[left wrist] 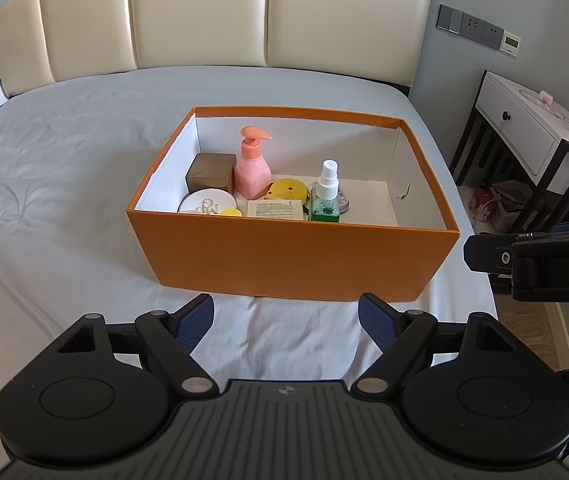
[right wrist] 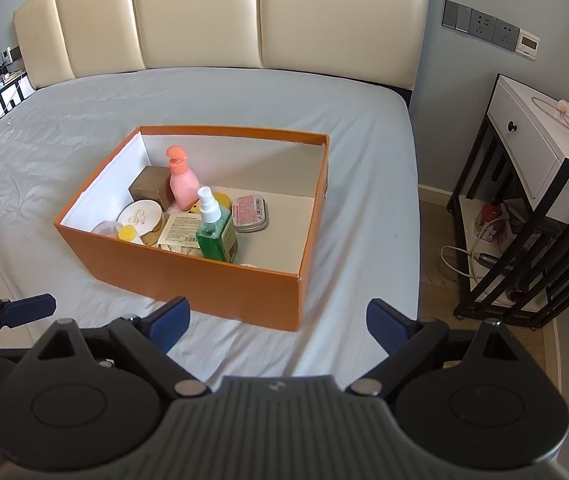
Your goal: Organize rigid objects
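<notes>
An orange box (left wrist: pixel 292 258) on a bed (left wrist: pixel 64 168) holds a pink bottle (left wrist: pixel 251 168), a green spray bottle (left wrist: pixel 325 196), a tin (right wrist: pixel 249 211) and a compact (left wrist: pixel 207 203). Before it, the left gripper (left wrist: pixel 286 322) and right gripper (right wrist: pixel 278 322) hang spread wide, empty.

The orange box (left wrist: pixel 292 260) looks like matt cardboard, sitting on a wrinkled cloth sheet (left wrist: pixel 64 184). Far behind, the headboard (left wrist: pixel 204 12) is glossy padded leather; the pink pump bottle (left wrist: pixel 251 168) is smooth plastic.
</notes>
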